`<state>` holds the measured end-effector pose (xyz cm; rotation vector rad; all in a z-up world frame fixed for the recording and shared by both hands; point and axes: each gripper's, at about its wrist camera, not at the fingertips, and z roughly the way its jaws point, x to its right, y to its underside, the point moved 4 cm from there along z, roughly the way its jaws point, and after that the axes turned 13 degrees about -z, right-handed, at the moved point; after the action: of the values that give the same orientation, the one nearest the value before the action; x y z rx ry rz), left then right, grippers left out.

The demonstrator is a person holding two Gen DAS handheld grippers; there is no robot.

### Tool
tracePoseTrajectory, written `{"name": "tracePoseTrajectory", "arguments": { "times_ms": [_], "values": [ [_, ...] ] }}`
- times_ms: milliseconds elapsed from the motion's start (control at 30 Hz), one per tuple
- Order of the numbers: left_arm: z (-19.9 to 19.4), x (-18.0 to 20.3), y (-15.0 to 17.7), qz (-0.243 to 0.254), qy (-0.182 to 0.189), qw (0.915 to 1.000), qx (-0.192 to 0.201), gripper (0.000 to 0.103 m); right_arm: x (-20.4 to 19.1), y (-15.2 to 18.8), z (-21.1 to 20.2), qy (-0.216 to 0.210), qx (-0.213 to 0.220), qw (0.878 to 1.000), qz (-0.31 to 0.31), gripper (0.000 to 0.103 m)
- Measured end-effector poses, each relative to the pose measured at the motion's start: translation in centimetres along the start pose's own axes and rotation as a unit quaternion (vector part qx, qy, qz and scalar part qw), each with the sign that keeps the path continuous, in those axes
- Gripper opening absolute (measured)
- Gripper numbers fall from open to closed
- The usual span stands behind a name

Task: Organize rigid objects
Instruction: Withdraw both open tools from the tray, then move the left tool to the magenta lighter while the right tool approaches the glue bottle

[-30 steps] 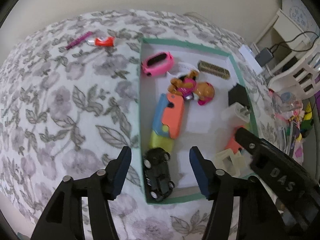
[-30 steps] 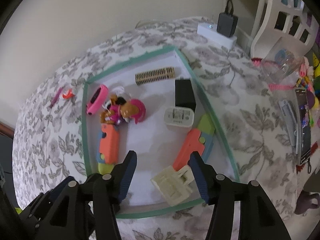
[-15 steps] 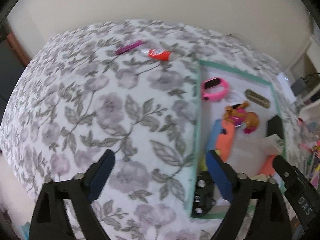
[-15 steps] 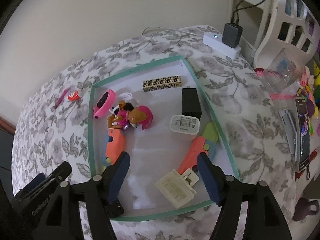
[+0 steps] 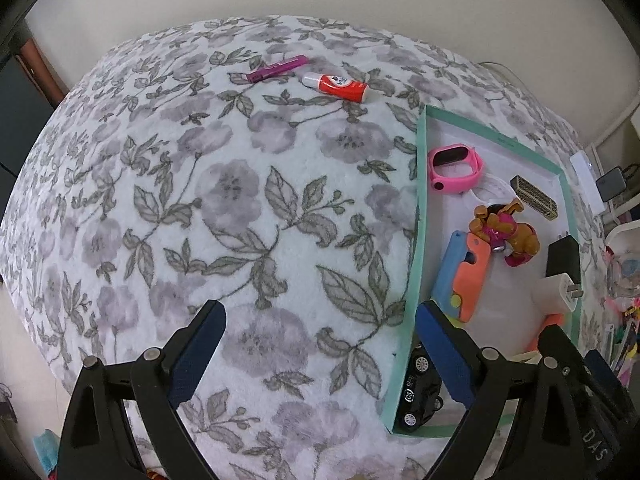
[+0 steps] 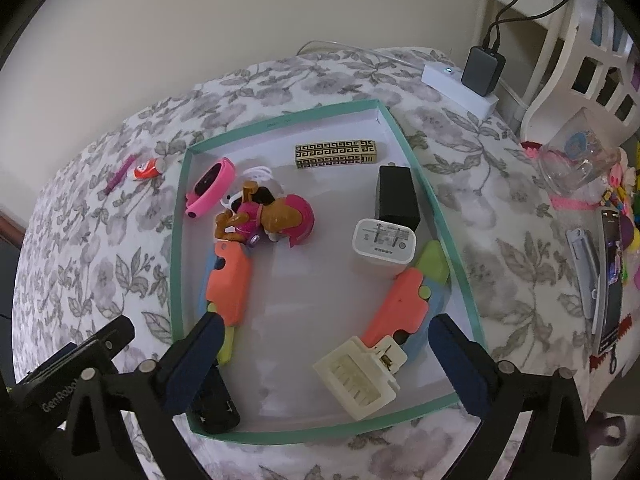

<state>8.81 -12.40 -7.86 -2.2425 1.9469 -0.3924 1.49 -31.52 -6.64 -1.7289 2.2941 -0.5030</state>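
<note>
A green-rimmed white box (image 6: 404, 136) (image 5: 421, 184) lies on a floral bedspread. It holds a pink watch (image 6: 210, 188), a toy dog (image 6: 272, 212), two orange-and-blue toys (image 6: 230, 280), a black car (image 5: 420, 392), black and white chargers (image 6: 384, 240), a patterned bar (image 6: 336, 153) and a cream clip (image 6: 360, 376). A red-and-white tube (image 5: 336, 86) and a purple stick (image 5: 276, 68) lie outside, far left. My left gripper (image 5: 320, 352) is open and empty over the bedspread, left of the box. My right gripper (image 6: 320, 364) is open and empty over the box's near end.
A white power strip with a black adapter (image 6: 480, 68) sits at the bed's far right corner. Right of the bed are a clear cup (image 6: 576, 160), a phone (image 6: 610, 276), small trinkets and white furniture (image 6: 592, 52). A wall runs behind the bed.
My left gripper has swung left from above the black car in the box to over the bare bedspread. My right gripper has drawn back a little and opened wider.
</note>
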Motion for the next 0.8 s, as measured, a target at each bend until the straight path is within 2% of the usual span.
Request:
{"name": "tracePoseTrajectory", "arguments": {
  "times_ms": [300, 400, 600, 800],
  "values": [
    [0.1, -0.8, -0.5, -0.025, 0.005, 0.9997, -0.003, 0.096, -0.2, 0.1, 0.3, 0.003, -0.006, 1.000, -0.007, 0.103],
    [0.0, -1.2, -0.8, -0.034, 0.006, 0.9994, 0.000, 0.103, -0.3, 0.1, 0.3, 0.003, -0.005, 1.000, -0.009, 0.103],
    [0.0, -1.8, -1.1, -0.051, 0.009, 0.9987, -0.003, 0.103, -0.4, 0.1, 0.2, 0.005, -0.006, 1.000, -0.012, 0.103],
    [0.0, -3.8, -2.0, -0.081, -0.002, 0.9967, -0.005, 0.103, -2.6, -0.2, 0.0, -0.003, 0.007, 0.999, -0.043, 0.103]
  ]
}}
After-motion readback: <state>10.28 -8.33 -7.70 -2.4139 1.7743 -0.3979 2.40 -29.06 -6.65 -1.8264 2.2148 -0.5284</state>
